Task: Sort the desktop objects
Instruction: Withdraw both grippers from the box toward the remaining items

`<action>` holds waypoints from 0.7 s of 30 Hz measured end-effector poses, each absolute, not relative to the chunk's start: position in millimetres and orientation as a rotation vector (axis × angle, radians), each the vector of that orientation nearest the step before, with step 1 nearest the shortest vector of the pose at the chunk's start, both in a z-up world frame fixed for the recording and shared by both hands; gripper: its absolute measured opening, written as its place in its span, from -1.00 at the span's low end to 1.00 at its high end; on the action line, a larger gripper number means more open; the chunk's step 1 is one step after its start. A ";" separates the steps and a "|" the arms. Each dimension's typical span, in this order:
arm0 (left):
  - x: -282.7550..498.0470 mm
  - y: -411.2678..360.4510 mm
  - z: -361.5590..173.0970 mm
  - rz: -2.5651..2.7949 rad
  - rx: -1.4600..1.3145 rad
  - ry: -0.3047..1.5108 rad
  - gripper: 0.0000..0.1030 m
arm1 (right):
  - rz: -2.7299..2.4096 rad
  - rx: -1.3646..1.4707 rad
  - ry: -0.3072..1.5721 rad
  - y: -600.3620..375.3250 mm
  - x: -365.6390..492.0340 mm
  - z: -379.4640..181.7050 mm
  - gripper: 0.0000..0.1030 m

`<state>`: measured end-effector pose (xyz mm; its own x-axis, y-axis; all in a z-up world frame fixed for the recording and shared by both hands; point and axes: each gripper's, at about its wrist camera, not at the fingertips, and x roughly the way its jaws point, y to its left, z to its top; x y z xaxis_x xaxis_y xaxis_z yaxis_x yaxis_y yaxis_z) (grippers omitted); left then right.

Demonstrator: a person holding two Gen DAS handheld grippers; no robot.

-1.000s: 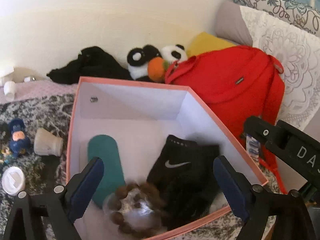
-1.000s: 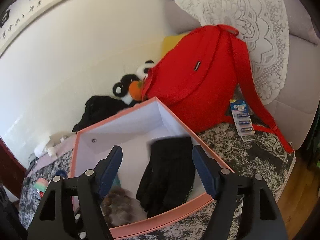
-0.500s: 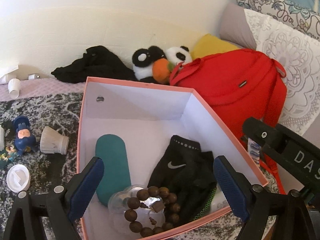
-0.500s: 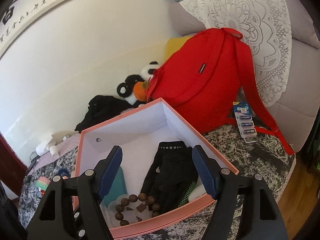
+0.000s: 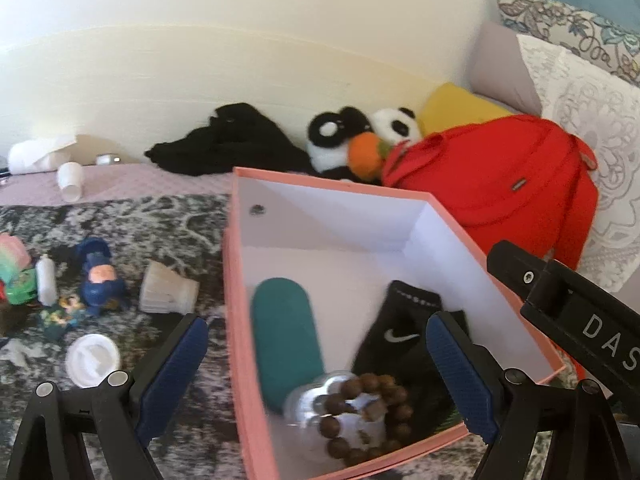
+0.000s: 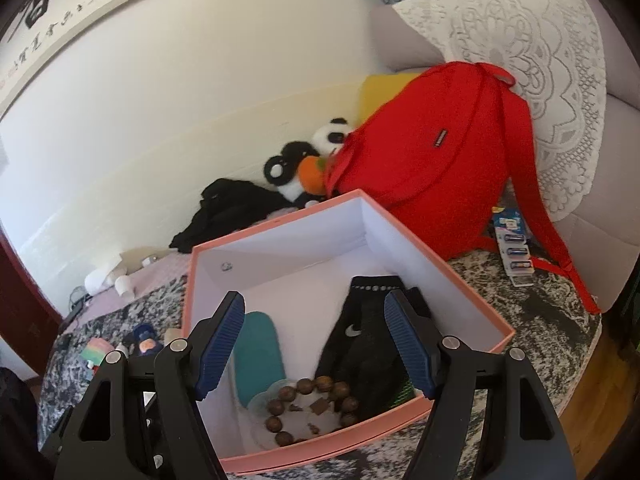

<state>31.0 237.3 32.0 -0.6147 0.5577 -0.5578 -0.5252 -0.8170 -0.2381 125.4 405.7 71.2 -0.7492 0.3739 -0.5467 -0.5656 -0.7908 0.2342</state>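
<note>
A pink box [image 5: 234, 264] [image 6: 472, 288] with a white inside sits on the patterned cloth. It holds a teal case [image 5: 286, 336] [image 6: 258, 354], a black Nike glove [image 5: 400, 336] [image 6: 360, 344] and a wooden bead bracelet [image 5: 364, 416] [image 6: 312, 406] on a clear lid. My left gripper [image 5: 316, 376] is open above the box's near left side, nothing between its fingers. My right gripper [image 6: 314, 344] is open over the box, also holding nothing. Its black body [image 5: 572, 320] shows at the right of the left wrist view.
Left of the box lie a blue figurine [image 5: 98, 276] [image 6: 144, 338], a white paper cup [image 5: 168, 294], a round white lid [image 5: 93, 362] and small colourful toys [image 5: 16, 276]. A red backpack [image 5: 500, 192] [image 6: 432, 160], plush pandas [image 5: 352, 140], black clothing [image 5: 228, 144] and a battery pack [image 6: 514, 246] lie behind.
The bead bracelet dropped from blur into rest in the box's near corner. The left view has swung left, showing more of the toys beside the box. Both grippers stayed open.
</note>
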 end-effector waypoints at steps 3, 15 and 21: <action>26.9 224.0 33.1 2.410 -0.847 -0.065 0.78 | 2.504 -0.673 0.523 391.6 117.0 72.1 0.47; 12.4 167.4 36.0 2.514 -0.862 -0.063 0.78 | 2.590 -0.722 0.477 332.3 85.6 73.2 0.47; 6.7 141.2 34.6 2.569 -0.882 -0.057 0.78 | 2.632 -0.748 0.468 303.8 72.3 72.9 0.47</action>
